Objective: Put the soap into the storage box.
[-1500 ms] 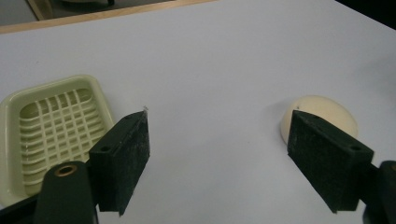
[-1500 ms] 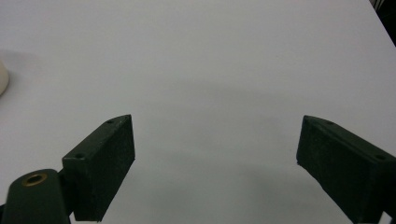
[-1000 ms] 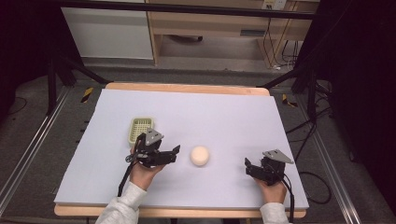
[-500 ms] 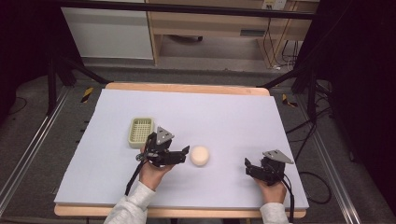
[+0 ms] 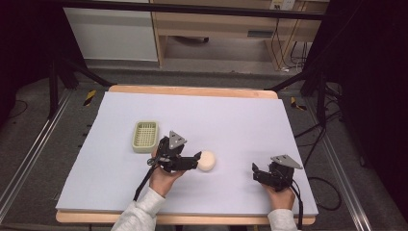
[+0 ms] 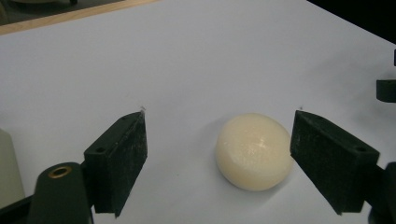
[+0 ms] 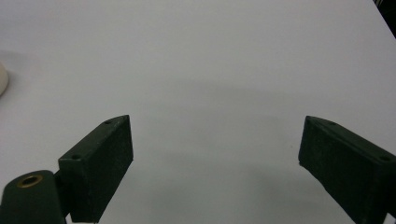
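Cream-coloured and smooth, a round ball [image 5: 207, 160] sits on the pale lavender table cover [image 5: 240, 120], a little below and left of the middle of the high view. In the left gripper view the ball [image 6: 254, 151] looks slightly flattened where it rests on the cover, more like a soft bun than a true sphere, with a faint sheen on top and no markings. It lies right of centre in that frame, between the two black jaws and close against the right-hand one; whether it touches that jaw cannot be told. The left-hand jaw stands clear of it.

Seen from above, the left gripper [image 5: 194, 161] is held in the person's left hand [image 5: 163, 179] at lower centre-left, with its jaws spread wide and its tips reaching the ball's left side. A grey three-cornered plate tops it, and a grey sleeve [image 5: 137, 216] enters from the bottom edge.

At the lower right of the high view, the right gripper [image 5: 255, 173] rests low over the cover, well apart from the ball. Its own view shows both jaws spread wide over bare cover, with a sliver of the ball [image 7: 2, 79] at the far left edge.

A pale green slotted basket [image 5: 145, 135] sits just up and left of the left gripper.
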A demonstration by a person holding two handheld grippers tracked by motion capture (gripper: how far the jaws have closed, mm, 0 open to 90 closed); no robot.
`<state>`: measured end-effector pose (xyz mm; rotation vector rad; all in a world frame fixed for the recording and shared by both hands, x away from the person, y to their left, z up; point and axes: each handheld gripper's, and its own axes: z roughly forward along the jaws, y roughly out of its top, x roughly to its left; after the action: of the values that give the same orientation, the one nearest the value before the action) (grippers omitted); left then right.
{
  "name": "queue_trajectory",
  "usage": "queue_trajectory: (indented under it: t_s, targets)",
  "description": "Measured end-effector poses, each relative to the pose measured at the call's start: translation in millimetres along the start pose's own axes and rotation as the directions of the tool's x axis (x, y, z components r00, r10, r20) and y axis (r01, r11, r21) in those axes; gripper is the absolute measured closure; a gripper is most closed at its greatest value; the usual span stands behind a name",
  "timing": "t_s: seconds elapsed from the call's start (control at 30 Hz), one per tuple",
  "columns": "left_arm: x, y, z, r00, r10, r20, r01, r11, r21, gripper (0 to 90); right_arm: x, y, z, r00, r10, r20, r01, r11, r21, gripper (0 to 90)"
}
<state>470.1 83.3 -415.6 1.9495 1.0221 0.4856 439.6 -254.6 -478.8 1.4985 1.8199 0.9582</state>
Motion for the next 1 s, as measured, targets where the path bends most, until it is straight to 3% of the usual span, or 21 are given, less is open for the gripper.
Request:
queue_trajectory:
  t_s: [0.5,1.0]
  targets:
    - [-13.3,-2.6,22.4,0.9998,0.012,0.017,-0.013,0.9986,0.050,18.5,0.4,-0.8,0.6,1.0000,-0.002,0.003,0.002,1.000,0.000,8.1]
    - [-25.5,-4.5,38.8,0.9990,0.023,0.039,-0.026,0.9962,0.083,17.5,-0.5,-1.8,-0.1,1.0000,-0.003,-0.006,0.003,0.999,-0.037,5.8]
